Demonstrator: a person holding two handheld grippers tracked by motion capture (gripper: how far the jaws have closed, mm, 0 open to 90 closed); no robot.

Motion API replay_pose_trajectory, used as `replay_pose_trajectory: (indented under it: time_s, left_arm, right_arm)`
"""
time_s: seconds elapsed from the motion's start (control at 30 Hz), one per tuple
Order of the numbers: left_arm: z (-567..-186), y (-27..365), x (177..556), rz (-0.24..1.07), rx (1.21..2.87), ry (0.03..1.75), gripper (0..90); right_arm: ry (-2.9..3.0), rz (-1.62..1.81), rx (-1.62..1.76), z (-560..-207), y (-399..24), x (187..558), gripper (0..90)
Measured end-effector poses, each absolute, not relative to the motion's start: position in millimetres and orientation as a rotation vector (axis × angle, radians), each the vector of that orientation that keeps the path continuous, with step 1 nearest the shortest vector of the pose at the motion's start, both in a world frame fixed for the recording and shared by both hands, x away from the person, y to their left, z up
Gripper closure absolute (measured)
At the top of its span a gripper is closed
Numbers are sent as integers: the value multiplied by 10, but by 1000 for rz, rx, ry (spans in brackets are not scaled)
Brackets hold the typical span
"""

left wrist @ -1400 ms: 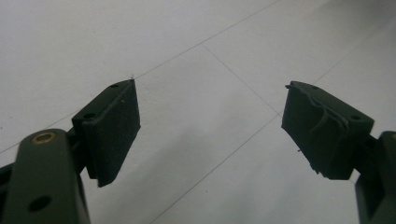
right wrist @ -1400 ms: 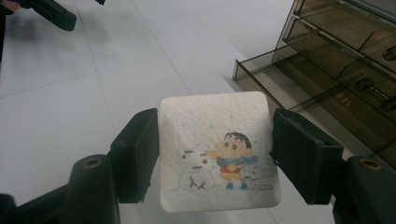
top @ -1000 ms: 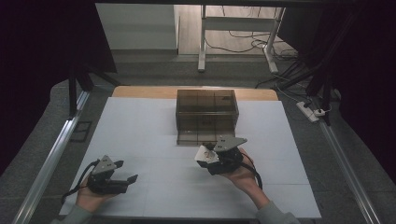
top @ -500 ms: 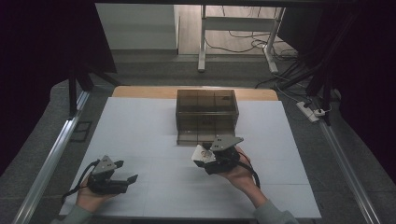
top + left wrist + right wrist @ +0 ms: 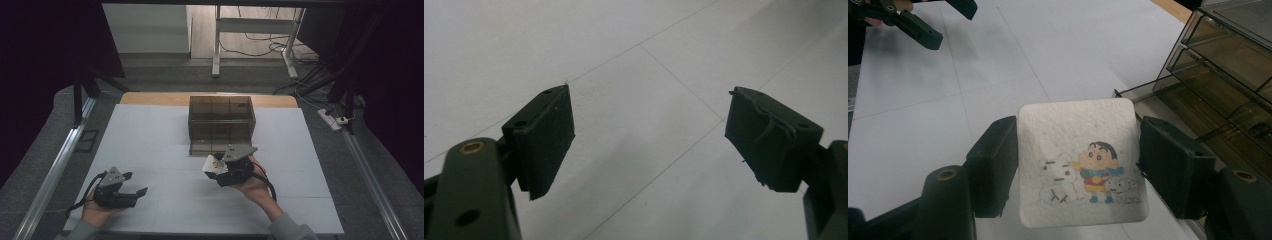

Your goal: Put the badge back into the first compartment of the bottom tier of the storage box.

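one drawer cabinet (image 5: 221,122), one tissue pack (image 5: 1080,160), two grippers (image 5: 231,167)

My right gripper (image 5: 1078,160) clamps a white, square, rough-textured pad (image 5: 1079,160) with rounded corners; both jaws press its opposite sides. Its face carries a cartoon print: a boy in red beside a snowman and a small white dog. In the high view the white pad (image 5: 212,165) sits off the table surface, at roughly 6 o'clock from the smoked translucent drawer cabinet (image 5: 221,122), near its open bottom drawer (image 5: 212,147).
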State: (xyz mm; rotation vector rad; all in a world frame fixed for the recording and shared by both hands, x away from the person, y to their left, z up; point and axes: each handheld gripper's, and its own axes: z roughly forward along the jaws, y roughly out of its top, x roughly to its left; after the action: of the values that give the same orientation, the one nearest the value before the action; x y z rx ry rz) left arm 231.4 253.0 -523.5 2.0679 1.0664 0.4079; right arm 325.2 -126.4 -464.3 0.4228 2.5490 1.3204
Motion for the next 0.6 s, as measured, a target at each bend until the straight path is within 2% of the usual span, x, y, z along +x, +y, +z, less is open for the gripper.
replay_pose_trajectory:
  time_s: [0.6]
  left_arm:
    - [-5235, 2531, 2314, 413, 2067, 1069, 190]
  right_arm:
    - [2556, 1304, 393, -4632, -1191, 3256, 332]
